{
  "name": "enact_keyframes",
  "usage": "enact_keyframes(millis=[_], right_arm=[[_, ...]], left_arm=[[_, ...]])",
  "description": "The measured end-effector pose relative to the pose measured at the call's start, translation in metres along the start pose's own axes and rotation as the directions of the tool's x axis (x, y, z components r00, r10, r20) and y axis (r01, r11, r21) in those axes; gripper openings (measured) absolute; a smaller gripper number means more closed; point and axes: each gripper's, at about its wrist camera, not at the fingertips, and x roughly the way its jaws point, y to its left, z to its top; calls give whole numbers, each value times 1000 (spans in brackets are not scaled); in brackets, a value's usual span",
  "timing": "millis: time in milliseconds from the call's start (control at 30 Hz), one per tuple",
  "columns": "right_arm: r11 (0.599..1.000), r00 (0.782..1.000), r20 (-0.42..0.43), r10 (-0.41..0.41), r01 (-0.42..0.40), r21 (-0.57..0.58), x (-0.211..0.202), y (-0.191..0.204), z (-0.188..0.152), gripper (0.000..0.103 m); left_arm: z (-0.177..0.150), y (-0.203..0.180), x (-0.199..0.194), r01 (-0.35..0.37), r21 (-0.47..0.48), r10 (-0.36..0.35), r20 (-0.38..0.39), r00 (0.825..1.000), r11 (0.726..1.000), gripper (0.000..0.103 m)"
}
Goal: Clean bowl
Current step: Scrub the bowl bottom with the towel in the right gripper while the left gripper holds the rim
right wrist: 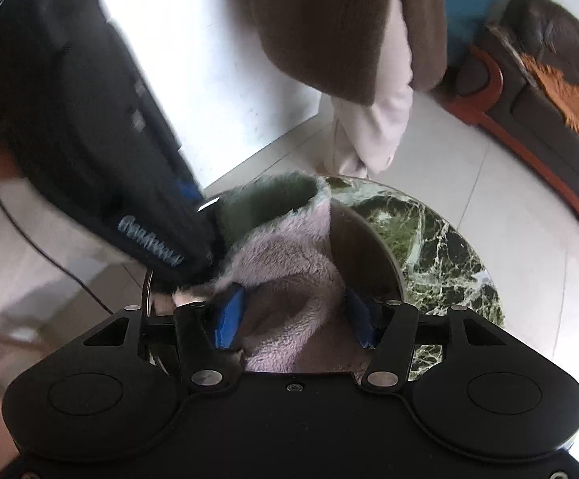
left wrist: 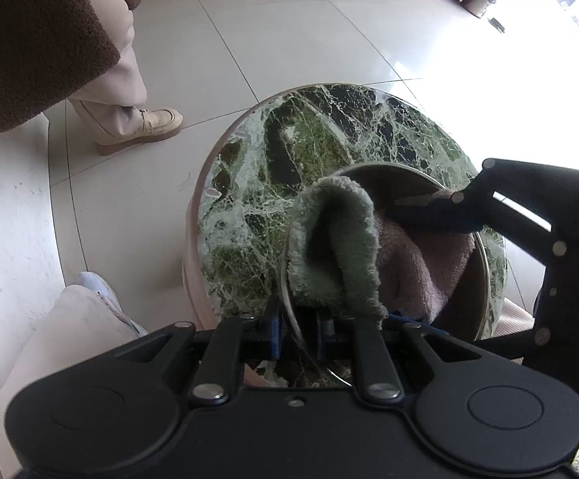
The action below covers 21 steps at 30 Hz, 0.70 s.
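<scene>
From my left wrist view, the bowl (left wrist: 465, 299) stands on the green marble table (left wrist: 289, 151), near its edge closest to me. My left gripper (left wrist: 297, 331) has its blue pads pressed close on either side of the near rim, so I judge it is pinching the bowl to steady it. A two-sided cloth (left wrist: 341, 247), green on one face and pinkish on the other, is bunched inside the bowl and laps over the rim. My right gripper (left wrist: 421, 215) reaches in from the right with its tip on the cloth. A person's legs and beige shoe (left wrist: 145, 127) stand on the tiled floor behind.

From my right wrist view, my right gripper (right wrist: 295, 319) has its blue fingers (right wrist: 229, 319) set moderately apart with the pink pile of the cloth (right wrist: 285, 275) filling the space between them; I take that as a grip on a thick fold. The bowl's inner wall (right wrist: 365, 247) shows to the right of the cloth, and the left gripper's body (right wrist: 89, 139) crosses at upper left, blurred.

I judge the wiping step is in hand. The next move calls for sweeping the cloth around the inner wall while the left keeps the rim from sliding.
</scene>
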Motion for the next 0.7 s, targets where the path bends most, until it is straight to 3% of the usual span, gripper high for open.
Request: enact_keyframes(millis=[33,67,400,600,700], right_arm=[[1000,1000,-6,-3,3,-3,2,1,-1,28],[1000,1000,-6,-8,8,-4,3,0,0,18],[994,998,-4,-63,63,-84,-2,2,0,17],[996,997,-57,59,-63,-63,-9,10,-5,18],[992,999,-34,29,-33,-120,-3,13,4,18]], left_arm=[[0,0,0,1,2,-1,1,1000,1000,15],[0,0,0,2,3,-2,1,1000,1000,15],[0,-2,1,6,-3,-6,0,1000,1000,16],[1,-1,1,9,-1,-9,1,1000,1000,15],[1,-1,2,8,2,-8,-2,1000,1000,15]])
